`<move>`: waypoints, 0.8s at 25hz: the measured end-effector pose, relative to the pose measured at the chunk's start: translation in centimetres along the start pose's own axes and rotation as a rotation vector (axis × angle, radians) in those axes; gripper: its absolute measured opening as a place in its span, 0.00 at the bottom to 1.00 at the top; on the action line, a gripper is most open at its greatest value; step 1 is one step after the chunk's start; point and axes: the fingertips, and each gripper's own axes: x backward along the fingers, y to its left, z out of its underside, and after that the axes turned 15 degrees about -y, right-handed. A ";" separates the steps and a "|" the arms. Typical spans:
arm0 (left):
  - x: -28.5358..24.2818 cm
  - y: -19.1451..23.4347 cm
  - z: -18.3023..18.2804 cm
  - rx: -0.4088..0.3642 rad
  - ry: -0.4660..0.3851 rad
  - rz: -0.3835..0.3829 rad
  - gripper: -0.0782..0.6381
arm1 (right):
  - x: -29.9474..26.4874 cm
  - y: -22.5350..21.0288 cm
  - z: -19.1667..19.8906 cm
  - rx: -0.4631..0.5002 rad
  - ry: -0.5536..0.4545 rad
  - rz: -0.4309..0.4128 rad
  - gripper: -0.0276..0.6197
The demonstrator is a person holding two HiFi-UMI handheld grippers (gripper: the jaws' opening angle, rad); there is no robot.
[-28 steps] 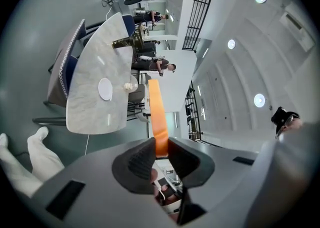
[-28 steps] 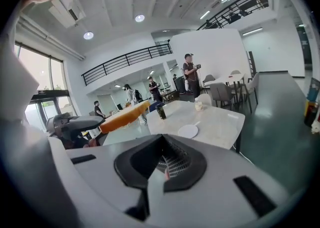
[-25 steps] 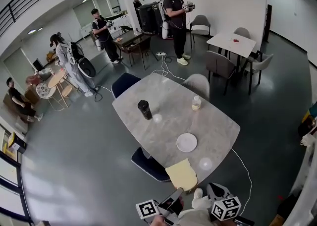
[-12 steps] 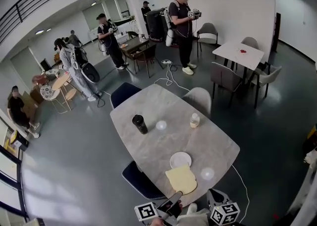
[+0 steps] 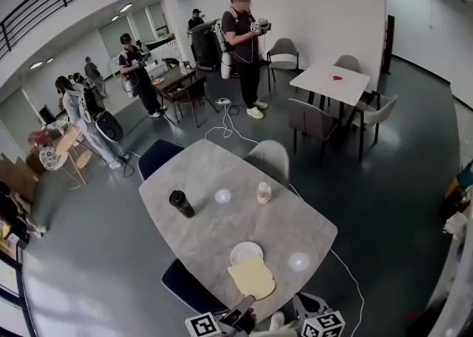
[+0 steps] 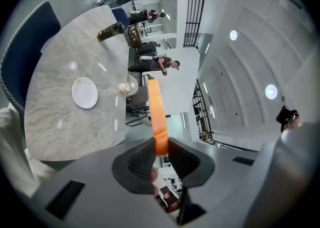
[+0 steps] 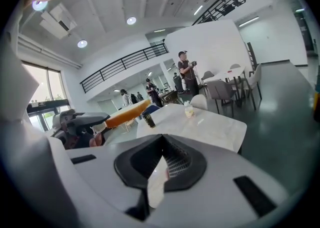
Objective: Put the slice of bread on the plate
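The marble bench (image 5: 199, 232) fills the middle of the head view, with both grippers low in the frame at its near edge, at 6 o'clock. The left gripper (image 5: 242, 304) has its jaws part-way closed, pinching the near edge of the bread (image 5: 252, 278). In the left gripper view the slice shows edge-on as 1 orange strip clamped between the 2 pads and running straight out from them. The right gripper (image 7: 163, 139) has its jaws drawn together with nothing between them, and it sits at 3 o'clock of the left one. The bread is carried flat over the near part of the bench, its long axis pointing from the jaws toward 12 o'clock. The plate (image 5: 246, 253) lies bare at 12 o'clock of the slice, whose far edge seems to overlap the plate's near rim in the head view. The left hand is therefore the nearer one. The coming move looks like a short push along the slice's own axis toward 12 o'clock, then lowering and letting go over the plate.
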 end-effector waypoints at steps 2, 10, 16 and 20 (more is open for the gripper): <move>-0.4 0.8 -0.3 -0.009 0.020 -0.015 0.23 | -0.1 -0.5 0.5 -0.005 0.013 0.016 0.05; -3.8 3.9 -5.1 -0.144 0.086 0.052 0.23 | -3.7 0.3 1.9 0.076 0.005 0.042 0.05; -5.6 4.8 -8.4 -0.164 0.116 0.009 0.23 | -5.5 2.1 1.0 0.131 0.058 0.054 0.05; -7.5 7.9 -11.1 -0.176 0.137 0.008 0.23 | -8.9 2.1 2.3 0.152 0.048 0.053 0.05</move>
